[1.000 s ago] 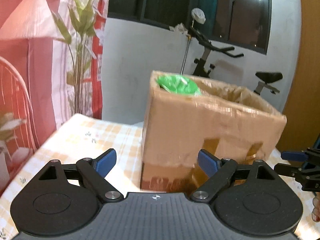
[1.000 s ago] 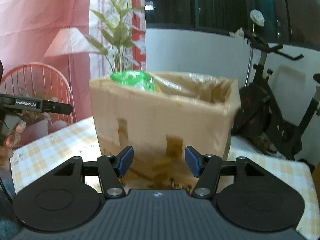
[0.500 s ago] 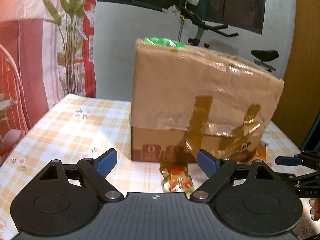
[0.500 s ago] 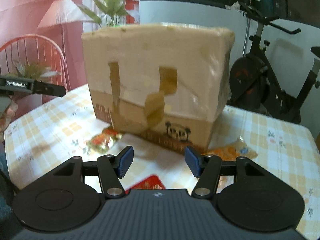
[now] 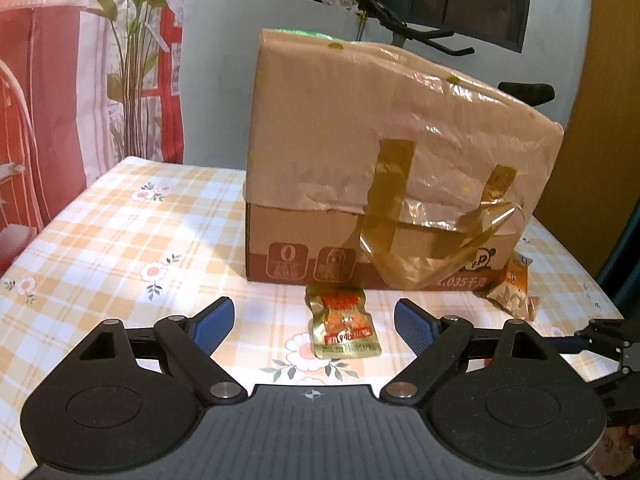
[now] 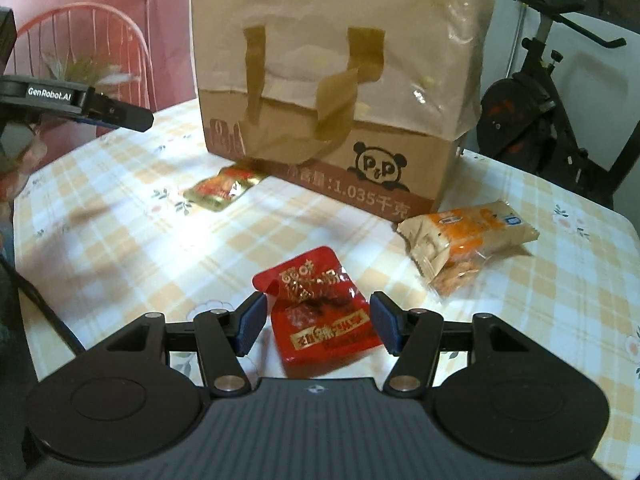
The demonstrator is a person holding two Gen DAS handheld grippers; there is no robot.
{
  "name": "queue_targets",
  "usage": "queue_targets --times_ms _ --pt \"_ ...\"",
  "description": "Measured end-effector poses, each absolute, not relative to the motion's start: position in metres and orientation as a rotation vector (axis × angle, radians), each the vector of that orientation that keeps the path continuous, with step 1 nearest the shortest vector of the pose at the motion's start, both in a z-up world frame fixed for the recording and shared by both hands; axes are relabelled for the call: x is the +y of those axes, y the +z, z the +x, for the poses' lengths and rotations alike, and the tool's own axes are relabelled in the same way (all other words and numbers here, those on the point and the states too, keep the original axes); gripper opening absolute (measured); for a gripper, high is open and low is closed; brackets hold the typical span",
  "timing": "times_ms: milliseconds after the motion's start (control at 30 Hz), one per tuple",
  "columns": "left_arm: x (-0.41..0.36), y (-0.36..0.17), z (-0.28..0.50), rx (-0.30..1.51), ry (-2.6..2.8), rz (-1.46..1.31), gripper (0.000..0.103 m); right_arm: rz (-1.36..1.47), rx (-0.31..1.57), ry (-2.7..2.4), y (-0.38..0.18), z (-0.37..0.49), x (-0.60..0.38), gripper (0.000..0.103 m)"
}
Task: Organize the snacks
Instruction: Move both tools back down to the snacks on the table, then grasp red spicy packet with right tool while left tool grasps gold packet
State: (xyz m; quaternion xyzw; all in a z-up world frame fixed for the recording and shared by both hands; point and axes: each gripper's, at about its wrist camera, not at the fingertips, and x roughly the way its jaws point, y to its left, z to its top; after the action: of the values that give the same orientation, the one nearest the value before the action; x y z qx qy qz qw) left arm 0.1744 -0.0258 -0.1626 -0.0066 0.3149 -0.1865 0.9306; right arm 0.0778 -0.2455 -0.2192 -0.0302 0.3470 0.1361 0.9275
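Both grippers have sunk toward the tabletop (image 5: 120,216) since a second ago, so the loose snacks now show. Nearest the right gripper (image 6: 316,326), the red snack packet (image 6: 320,312) lies flat between its half-spread blue fingers (image 6: 250,322), which do not visibly press it. It looks light, soft and crinkly, probably slippery; pinching across its narrow width should hold. Just beyond the left gripper (image 5: 314,324), whose fingers stand wide with nothing in them, lies a gold snack packet (image 5: 344,326). An orange biscuit pack (image 6: 468,236) rests to the right, near the cardboard box (image 6: 340,68) behind.
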Motion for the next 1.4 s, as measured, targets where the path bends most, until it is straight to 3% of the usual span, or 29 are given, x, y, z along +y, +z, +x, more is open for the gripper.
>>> queue_targets --times_ms 200,733,800,1000,1400 --pt "-0.027 -0.167 0.174 0.660 -0.387 -0.012 0.089 -0.044 0.737 0.263 -0.226 0.093 -0.252 0.073" --pt "-0.030 -0.172 0.175 0.680 -0.394 -0.007 0.088 -0.061 0.789 0.311 -0.234 0.129 -0.240 0.080" --pt "-0.029 -0.173 0.175 0.683 -0.393 -0.009 0.088 -0.057 0.778 0.304 -0.234 0.128 -0.238 0.078" --pt "-0.032 -0.181 0.179 0.712 -0.389 -0.006 0.088 -0.012 0.733 0.321 -0.230 0.122 -0.233 0.057" --pt "-0.072 -0.209 0.220 0.765 -0.382 0.032 0.088 -0.023 0.669 0.262 -0.236 0.119 -0.223 0.057"
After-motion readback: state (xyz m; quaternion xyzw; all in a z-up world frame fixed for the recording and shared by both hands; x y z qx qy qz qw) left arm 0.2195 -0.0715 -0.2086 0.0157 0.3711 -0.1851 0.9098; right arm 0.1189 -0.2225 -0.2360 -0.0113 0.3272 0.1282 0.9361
